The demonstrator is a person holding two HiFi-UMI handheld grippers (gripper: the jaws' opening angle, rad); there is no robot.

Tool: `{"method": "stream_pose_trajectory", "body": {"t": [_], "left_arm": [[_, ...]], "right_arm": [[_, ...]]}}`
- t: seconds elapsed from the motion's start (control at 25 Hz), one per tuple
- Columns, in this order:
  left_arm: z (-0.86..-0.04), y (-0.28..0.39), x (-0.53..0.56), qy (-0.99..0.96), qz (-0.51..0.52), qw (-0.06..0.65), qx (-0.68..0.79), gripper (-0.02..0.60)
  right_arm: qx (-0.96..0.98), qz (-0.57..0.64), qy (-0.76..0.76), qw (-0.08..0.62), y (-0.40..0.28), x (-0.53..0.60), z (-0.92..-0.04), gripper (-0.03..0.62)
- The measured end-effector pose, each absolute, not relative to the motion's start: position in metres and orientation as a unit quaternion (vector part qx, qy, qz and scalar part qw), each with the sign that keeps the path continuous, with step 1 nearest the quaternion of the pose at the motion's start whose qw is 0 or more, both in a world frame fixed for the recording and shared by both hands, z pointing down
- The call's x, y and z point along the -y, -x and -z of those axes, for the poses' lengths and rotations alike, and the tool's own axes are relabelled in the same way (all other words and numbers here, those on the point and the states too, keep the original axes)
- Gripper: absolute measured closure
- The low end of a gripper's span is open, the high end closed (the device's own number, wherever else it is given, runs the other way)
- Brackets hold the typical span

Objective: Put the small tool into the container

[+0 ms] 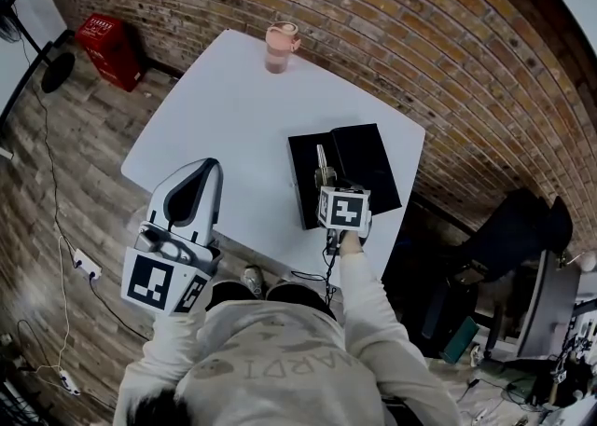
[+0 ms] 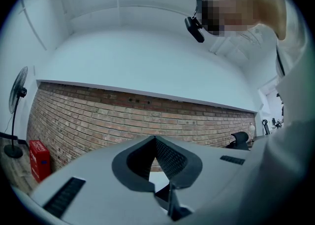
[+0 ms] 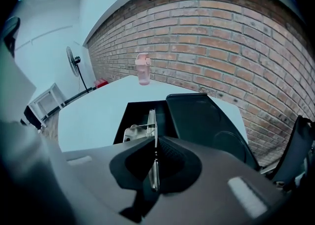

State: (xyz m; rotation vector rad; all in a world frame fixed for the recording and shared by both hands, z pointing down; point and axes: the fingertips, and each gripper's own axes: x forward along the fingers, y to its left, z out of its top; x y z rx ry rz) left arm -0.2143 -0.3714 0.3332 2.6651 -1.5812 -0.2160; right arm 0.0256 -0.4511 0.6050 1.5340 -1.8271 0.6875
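Observation:
A black container [image 1: 308, 193] lies open on the white table [image 1: 224, 116], its lid [image 1: 368, 165] folded out to the right. My right gripper [image 1: 327, 180] hovers over the container, shut on a thin silvery tool [image 1: 322, 159]. In the right gripper view the tool [image 3: 152, 120] sticks out past the pads [image 3: 170, 157] over the container's tray [image 3: 134, 113]. A silvery piece [image 3: 132, 132] shows at its left; I cannot tell whether it belongs to the tool. My left gripper [image 1: 201, 171] is held up near the person's body, off the table's near edge, shut and empty [image 2: 155, 143].
A pink bottle [image 1: 280, 46] stands at the table's far edge, also in the right gripper view [image 3: 143, 69]. A red crate [image 1: 110, 47] and a fan [image 3: 75, 62] stand on the floor at the left by the brick wall. A dark chair [image 1: 522, 224] is at the right.

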Motion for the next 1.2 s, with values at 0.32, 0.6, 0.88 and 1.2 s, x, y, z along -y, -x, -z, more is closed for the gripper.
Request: {"method": "stream_pose_trajectory", "body": {"t": [0.32, 0.6, 0.88, 1.2], "left_arm": [[-0.336, 0.223, 0.379, -0.858, 0.069, 0.019, 0.509, 0.577], [-0.338, 0.230, 0.381, -0.856, 0.068, 0.022, 0.512, 0.577], [-0.341, 0.236, 0.381, -0.856, 0.069, 0.025, 0.511, 0.577], [-0.342, 0.234, 0.380, -0.858, 0.069, 0.025, 0.508, 0.577]], "right_arm": [[0.671, -0.246, -0.601, 0.358, -0.026, 0.462, -0.611, 0.579], [0.679, -0.237, -0.592, 0.364, -0.014, 0.470, -0.619, 0.577], [0.683, -0.265, -0.580, 0.357, -0.007, 0.458, -0.622, 0.536], [0.718, -0.299, -0.541, 0.321, 0.013, 0.452, -0.632, 0.482]]}}
